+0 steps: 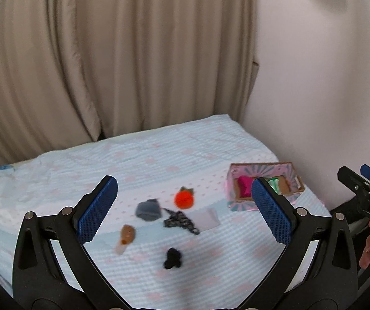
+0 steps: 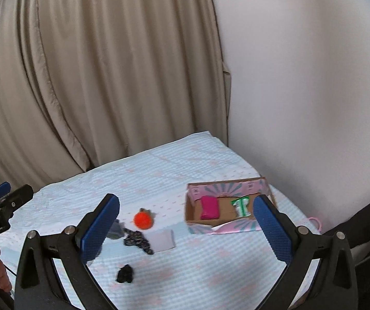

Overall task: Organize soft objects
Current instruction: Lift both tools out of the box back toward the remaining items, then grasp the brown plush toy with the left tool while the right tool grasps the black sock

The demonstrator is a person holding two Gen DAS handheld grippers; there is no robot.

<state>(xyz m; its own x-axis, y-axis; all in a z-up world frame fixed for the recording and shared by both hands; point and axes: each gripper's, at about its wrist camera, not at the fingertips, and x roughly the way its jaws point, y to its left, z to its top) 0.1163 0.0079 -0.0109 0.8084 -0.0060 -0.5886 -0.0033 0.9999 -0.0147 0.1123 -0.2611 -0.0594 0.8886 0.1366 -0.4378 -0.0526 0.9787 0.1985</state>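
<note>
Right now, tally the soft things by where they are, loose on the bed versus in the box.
Loose on the bed: 6
In the box: 2
Total: 8

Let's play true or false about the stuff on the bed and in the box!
1. The orange plush is inside the cardboard box. False: it lies on the bedspread, left of the box.
2. A pink item is in the box. True.
3. The left claw holds the small black item. False: it is open and empty.
4. The right claw is open. True.
5. The grey cloth lies on the bedspread. True.
</note>
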